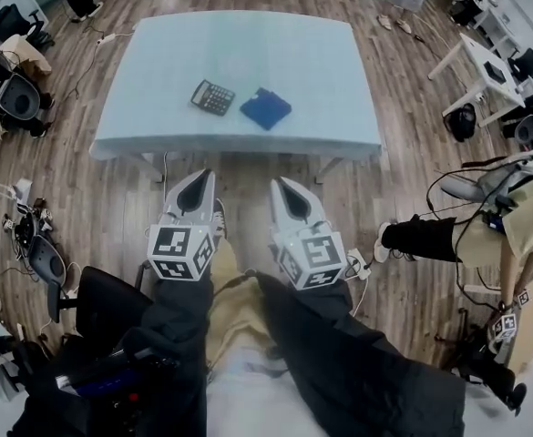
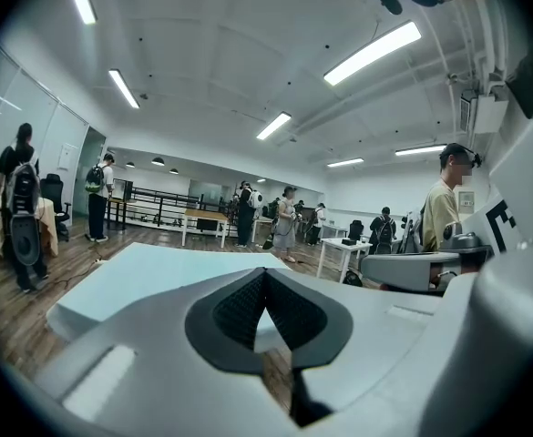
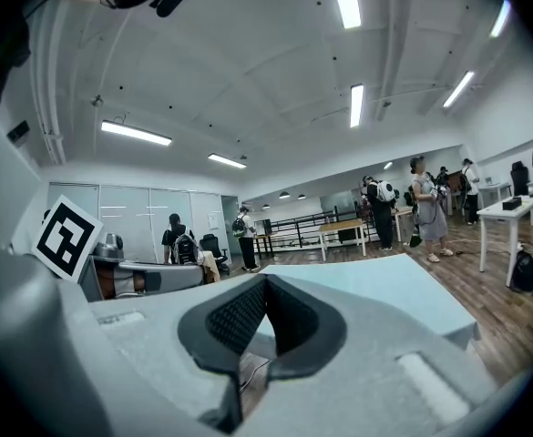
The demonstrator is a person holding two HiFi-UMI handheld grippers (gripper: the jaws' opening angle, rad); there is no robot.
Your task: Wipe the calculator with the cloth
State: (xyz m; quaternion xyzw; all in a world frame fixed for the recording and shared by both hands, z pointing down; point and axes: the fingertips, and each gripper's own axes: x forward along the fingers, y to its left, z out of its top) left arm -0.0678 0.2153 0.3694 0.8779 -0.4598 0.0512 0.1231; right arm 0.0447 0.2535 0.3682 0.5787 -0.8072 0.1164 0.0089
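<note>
Calculator [image 1: 212,96] beside blue cloth [image 1: 266,108] on table [image 1: 330,71], white desk [image 1: 478,63] at right

No readable words, brands or numbers are found.

- Left marker cube [image 1: 179,251]: black-and-white square code patterns are carried on its faces; no letters are given. One face [image 3: 66,238] is also seen in the right gripper view.
- Right marker cube [image 1: 312,260]: like patterns are carried. Part of one face [image 2: 503,226] is seen in the left gripper view.
- Calculator [image 1: 212,97], on the worktop [image 1: 157,80]: key legends and any brand are too small to be read.
- White sheet [image 2: 68,156] on a wall in the left gripper view: any print cannot be made out.
</note>
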